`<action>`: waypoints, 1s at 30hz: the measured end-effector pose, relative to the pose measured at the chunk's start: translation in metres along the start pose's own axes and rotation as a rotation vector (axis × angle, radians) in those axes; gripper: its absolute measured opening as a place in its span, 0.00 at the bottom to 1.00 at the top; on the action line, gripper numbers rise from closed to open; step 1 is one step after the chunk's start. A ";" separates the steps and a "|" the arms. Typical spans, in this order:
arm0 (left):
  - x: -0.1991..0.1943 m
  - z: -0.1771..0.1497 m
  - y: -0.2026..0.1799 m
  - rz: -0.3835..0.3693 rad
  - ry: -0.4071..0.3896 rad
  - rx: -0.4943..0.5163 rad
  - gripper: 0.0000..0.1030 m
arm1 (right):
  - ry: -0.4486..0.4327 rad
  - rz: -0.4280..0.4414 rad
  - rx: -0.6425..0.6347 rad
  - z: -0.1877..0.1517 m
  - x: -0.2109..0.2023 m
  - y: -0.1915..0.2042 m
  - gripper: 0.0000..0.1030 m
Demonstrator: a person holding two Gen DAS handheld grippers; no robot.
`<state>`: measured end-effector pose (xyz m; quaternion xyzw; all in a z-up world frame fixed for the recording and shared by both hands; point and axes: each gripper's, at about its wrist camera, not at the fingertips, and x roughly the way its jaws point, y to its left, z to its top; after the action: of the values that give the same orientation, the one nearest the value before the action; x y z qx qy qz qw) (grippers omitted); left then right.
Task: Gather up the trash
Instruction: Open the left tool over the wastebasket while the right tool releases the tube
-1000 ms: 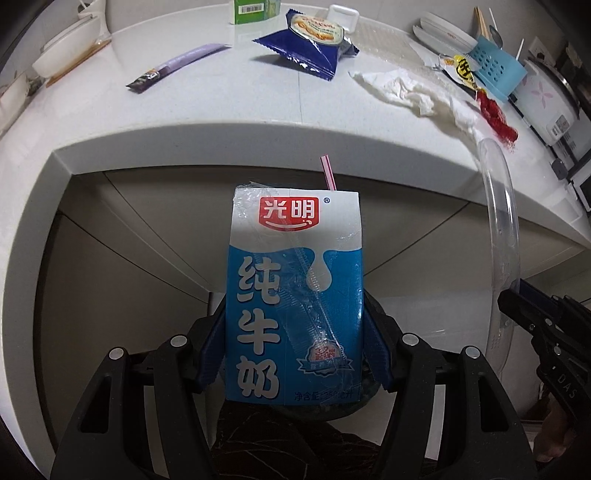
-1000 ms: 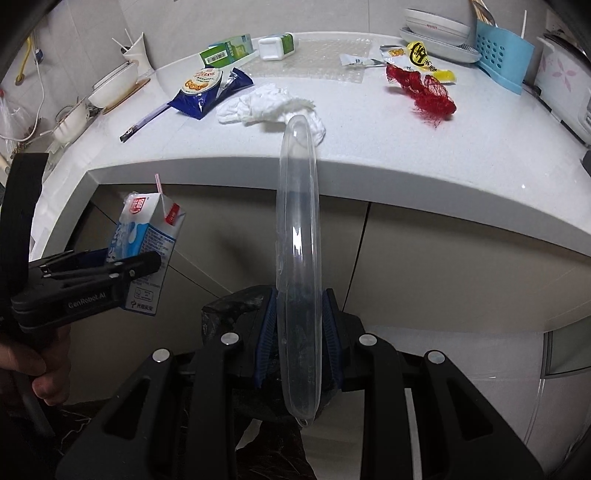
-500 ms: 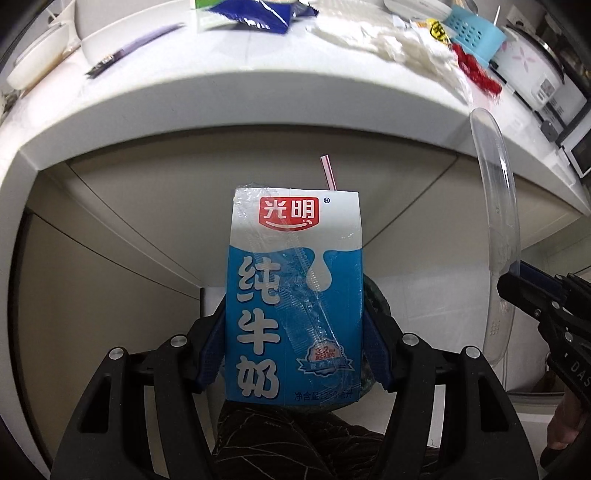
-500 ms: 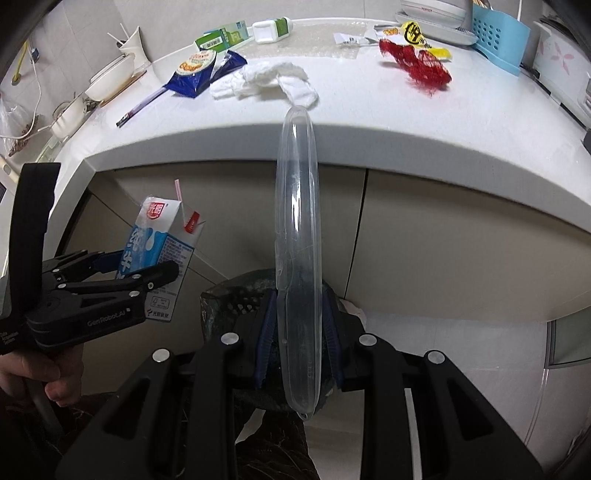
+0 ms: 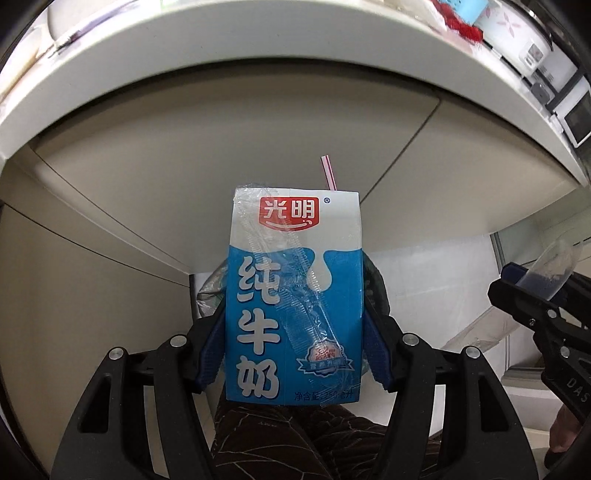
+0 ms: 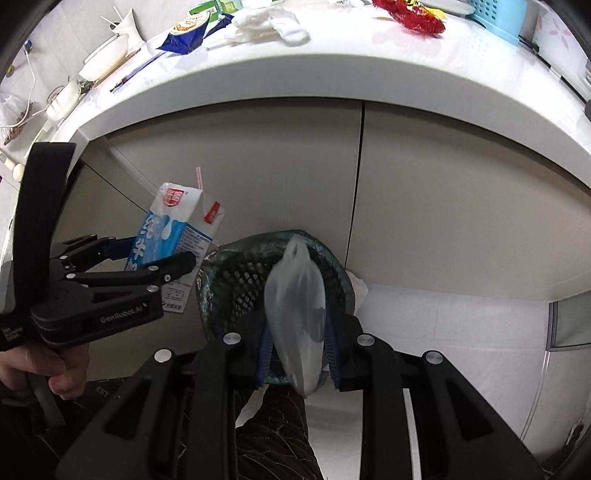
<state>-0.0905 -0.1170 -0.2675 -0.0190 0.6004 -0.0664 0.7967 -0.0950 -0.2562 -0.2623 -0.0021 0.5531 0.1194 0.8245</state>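
My left gripper [image 5: 295, 328] is shut on a blue and white milk carton [image 5: 293, 295] with a pink straw, held upright below the counter edge. The carton also shows in the right wrist view [image 6: 177, 240], just left of a black mesh trash bin [image 6: 236, 280] with a liner on the floor. My right gripper [image 6: 297, 343] stands over the bin with its jaws a little apart. A clear plastic lid [image 6: 295, 306] sits tilted between them, and I cannot tell whether it is still gripped. The lid's end shows in the left wrist view [image 5: 550, 273].
The white counter [image 6: 332, 77] runs above, over beige cabinet doors [image 6: 443, 192]. On it lie a blue snack bag [image 6: 184, 37], a crumpled white tissue [image 6: 266, 26], a red mesh net [image 6: 410, 18] and a blue basket [image 6: 495, 18]. Bowls [image 6: 107, 55] stand at the left.
Both grippers have dropped from counter height to below its edge, down to the bin. The lid has tipped from upright to leaning down into the bin, and the right jaws have parted a little.
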 end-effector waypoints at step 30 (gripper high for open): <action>-0.029 -0.012 0.033 0.000 -0.073 -0.077 0.94 | -0.044 0.059 -0.040 0.026 0.009 0.025 0.22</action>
<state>-0.1069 -0.0802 -0.2464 -0.0521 0.5729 -0.0424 0.8168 -0.0735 -0.2263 -0.2569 0.0001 0.5320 0.1546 0.8325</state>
